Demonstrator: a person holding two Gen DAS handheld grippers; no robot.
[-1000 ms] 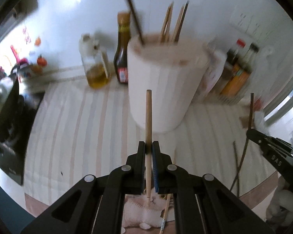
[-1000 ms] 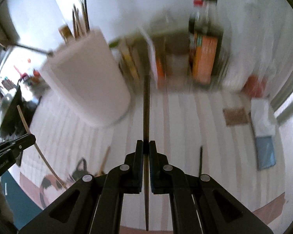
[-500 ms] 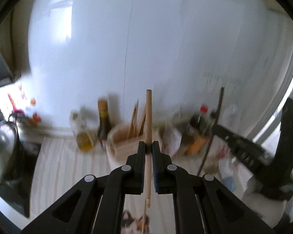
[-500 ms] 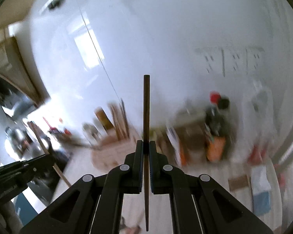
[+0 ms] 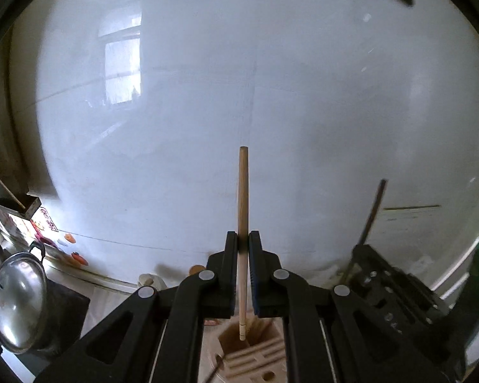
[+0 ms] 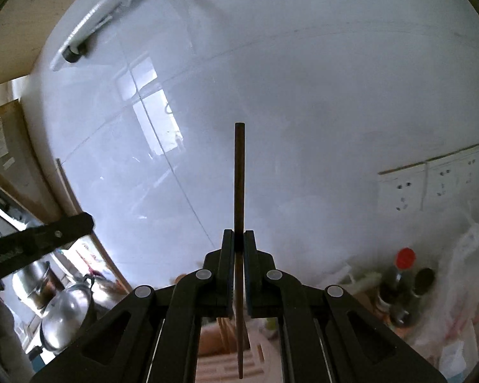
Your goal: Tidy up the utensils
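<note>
White tiled wall (image 5: 303, 111) filled both views. Left gripper (image 5: 243, 245) pinched a pale chopstick (image 5: 243, 198), right gripper (image 6: 239, 242) a dark chopstick (image 6: 239, 175), above the holder (image 5: 252, 351). Misaligned tips could catch its rim and slip.

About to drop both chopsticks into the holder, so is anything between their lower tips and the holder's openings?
Nothing visible. The light chopstick in the left gripper hangs with its lower tip over an open compartment of the utensil holder. The dark chopstick in the right gripper hangs over the holder too, close beside chopsticks already standing there.
</note>
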